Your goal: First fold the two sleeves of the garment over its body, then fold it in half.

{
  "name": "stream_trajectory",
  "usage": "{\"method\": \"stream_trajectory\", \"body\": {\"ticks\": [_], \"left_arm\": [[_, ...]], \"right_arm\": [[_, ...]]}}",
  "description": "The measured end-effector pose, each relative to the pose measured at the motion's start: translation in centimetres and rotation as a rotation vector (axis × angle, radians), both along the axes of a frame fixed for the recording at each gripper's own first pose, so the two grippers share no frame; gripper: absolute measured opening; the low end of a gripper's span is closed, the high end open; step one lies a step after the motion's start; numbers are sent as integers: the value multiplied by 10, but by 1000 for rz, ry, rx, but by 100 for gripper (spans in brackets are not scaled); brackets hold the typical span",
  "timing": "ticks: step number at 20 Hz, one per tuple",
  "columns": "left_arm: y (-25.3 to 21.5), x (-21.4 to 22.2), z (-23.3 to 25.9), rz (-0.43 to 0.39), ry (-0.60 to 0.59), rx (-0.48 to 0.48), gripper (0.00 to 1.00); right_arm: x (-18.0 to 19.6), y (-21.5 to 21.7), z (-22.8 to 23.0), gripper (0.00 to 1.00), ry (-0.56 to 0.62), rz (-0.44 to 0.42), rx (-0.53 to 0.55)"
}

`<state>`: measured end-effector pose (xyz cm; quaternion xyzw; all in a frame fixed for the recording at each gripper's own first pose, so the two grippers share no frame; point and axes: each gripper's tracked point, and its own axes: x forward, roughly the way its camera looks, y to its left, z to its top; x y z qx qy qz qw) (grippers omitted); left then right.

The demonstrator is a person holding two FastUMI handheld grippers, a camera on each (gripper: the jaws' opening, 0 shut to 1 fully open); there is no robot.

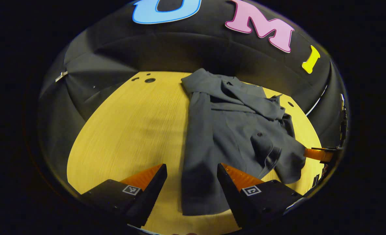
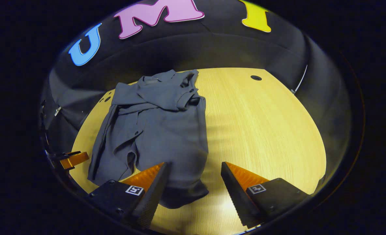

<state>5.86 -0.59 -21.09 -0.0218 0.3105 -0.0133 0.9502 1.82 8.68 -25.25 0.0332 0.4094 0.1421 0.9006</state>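
A dark grey button-up shirt (image 1: pixel 235 130) lies on the wooden table (image 1: pixel 131 130) with its collar at the far end and both sleeves lying over its body. My left gripper (image 1: pixel 192 178) hovers open over the shirt's near left hem, nothing between its fingers. In the right gripper view the same shirt (image 2: pixel 160 130) lies left of centre, its hem nearest the camera. My right gripper (image 2: pixel 194 178) stands open above the near right corner of the hem. Each gripper shows as a small tip at the table edge in the other's view: the right gripper (image 1: pixel 320 153) and the left gripper (image 2: pixel 72 160).
Small round holes (image 1: pixel 149 80) mark the table's far left corner, and another hole (image 2: pixel 255 77) lies at the far right. Bare wood spreads left of the shirt in the left gripper view and right of it in the right gripper view. Black cloth walls surround the table.
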Motion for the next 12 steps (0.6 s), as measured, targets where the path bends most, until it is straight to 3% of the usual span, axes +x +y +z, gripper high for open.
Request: {"method": "stream_trajectory", "body": {"ticks": [5, 12], "left_arm": [[-11, -21, -30, -5, 44, -14, 97], [-14, -33, -60, -18, 91, 75, 94]], "right_arm": [[-6, 8, -26, 99, 38, 25, -42], [-13, 15, -51, 100, 70, 74, -105]]}}
